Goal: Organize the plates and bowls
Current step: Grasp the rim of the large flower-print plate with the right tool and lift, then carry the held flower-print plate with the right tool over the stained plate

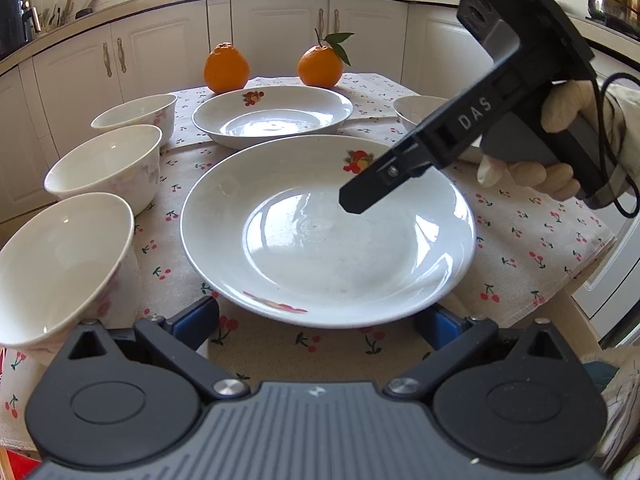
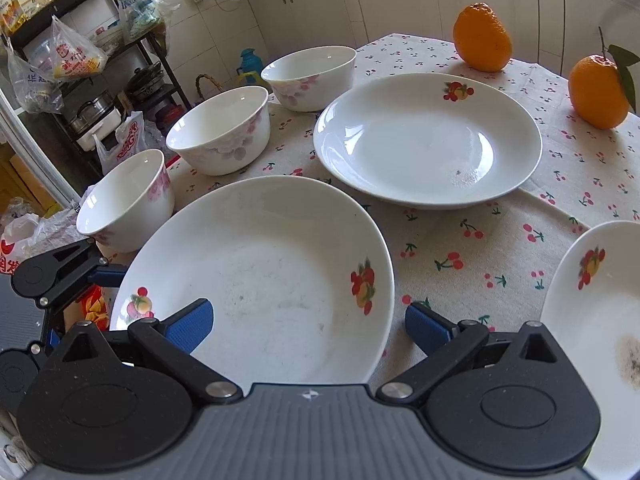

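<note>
White china on a cherry-print tablecloth [image 1: 520, 248] fills the left wrist view. The near plate [image 1: 328, 232], white with a fruit motif, lies flat just ahead of the left gripper [image 1: 320, 320], whose blue-padded fingers [image 1: 196, 320] are spread wide to either side of the plate's near rim, holding nothing. Behind it lies a second plate [image 1: 272, 116], and three white bowls [image 1: 108, 164] run in a row down the left side of the table. Two oranges [image 1: 226, 68] stand at the far edge. The right gripper [image 1: 352, 200] reaches in from the right, held by a gloved hand [image 1: 560, 136], its tip hanging above the near plate; how its fingers stand cannot be told from this angle.

From the right wrist view, the right gripper [image 2: 308, 328] has its blue fingers [image 2: 192, 326] wide apart, nothing between them in grip. The near plate [image 2: 256, 276] lies below and between them, the left finger over its bowl and the right finger outside its rim. Beyond are the second plate [image 2: 428, 140], the three bowls [image 2: 220, 128] and both oranges [image 2: 482, 38]. A third plate [image 2: 596, 320], with a dark smear, shows at the right edge. The left gripper [image 2: 92, 276] sits at the near plate's left rim
</note>
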### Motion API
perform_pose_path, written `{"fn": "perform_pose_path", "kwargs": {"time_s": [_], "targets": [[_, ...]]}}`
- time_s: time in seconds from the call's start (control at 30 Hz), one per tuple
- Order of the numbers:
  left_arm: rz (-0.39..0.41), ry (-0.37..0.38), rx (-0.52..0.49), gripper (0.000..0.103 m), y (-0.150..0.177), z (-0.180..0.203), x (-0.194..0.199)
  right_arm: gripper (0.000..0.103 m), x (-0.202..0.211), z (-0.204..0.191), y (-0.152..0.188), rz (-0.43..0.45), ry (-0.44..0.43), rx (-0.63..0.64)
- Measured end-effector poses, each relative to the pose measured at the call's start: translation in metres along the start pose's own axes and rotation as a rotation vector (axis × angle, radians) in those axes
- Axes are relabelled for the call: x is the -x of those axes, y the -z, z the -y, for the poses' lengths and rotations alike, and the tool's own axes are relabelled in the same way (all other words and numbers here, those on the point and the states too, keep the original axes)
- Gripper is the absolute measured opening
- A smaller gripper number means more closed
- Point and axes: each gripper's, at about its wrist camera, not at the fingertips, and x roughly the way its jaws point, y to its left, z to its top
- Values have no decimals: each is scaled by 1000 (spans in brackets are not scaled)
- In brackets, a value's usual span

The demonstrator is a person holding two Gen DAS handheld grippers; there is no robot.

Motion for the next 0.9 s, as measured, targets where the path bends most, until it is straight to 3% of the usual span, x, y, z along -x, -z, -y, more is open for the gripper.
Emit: {"fn": "perform_pose_path", "kwargs": {"time_s": [0.47,0.6,0.9], "targets": [[7,7,-10,103,0,1,0,103,-17,12,-30,-57,-138,8],[11,0,-18,103,0,3,1,93,-17,16,-33,-64,-168,-2],[17,-6,-39,103,-2,7,1,92,-15,20,-34,-71,-211,-19]]}}
